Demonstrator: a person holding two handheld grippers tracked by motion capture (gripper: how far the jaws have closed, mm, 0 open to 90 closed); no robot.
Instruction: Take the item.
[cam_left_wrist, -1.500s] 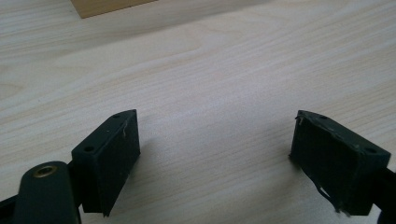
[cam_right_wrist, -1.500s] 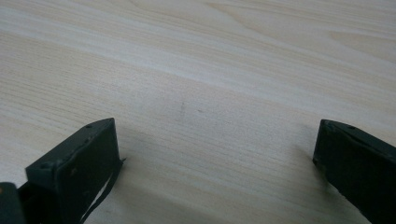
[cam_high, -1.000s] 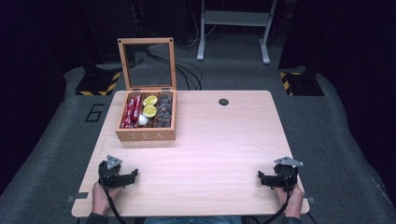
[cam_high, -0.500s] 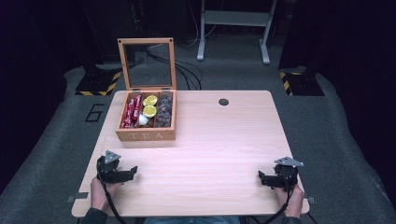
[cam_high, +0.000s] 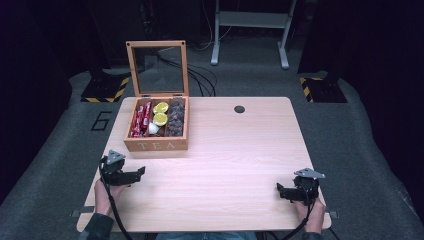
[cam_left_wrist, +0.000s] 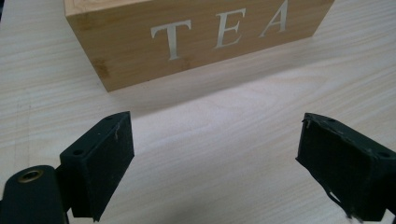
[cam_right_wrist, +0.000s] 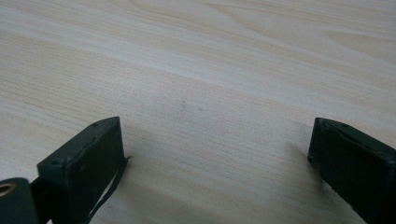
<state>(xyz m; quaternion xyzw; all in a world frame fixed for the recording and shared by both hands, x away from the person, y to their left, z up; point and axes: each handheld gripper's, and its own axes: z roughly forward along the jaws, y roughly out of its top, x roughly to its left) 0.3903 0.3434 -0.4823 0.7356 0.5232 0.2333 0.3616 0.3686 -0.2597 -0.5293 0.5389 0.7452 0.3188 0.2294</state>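
Note:
A wooden box marked TEA stands at the table's back left with its glass lid upright. Inside lie red packets, yellow round packets and dark packets. My left gripper is open near the front left edge, a short way in front of the box, with nothing between its jaws. My right gripper rests open near the front right corner over bare wood.
The light wooden table has a round dark cable hole at the back. Grey floor surrounds it, with a metal stand and yellow-black striped bases behind.
My left gripper has shifted slightly left and toward the box. The right gripper has stayed where it was.

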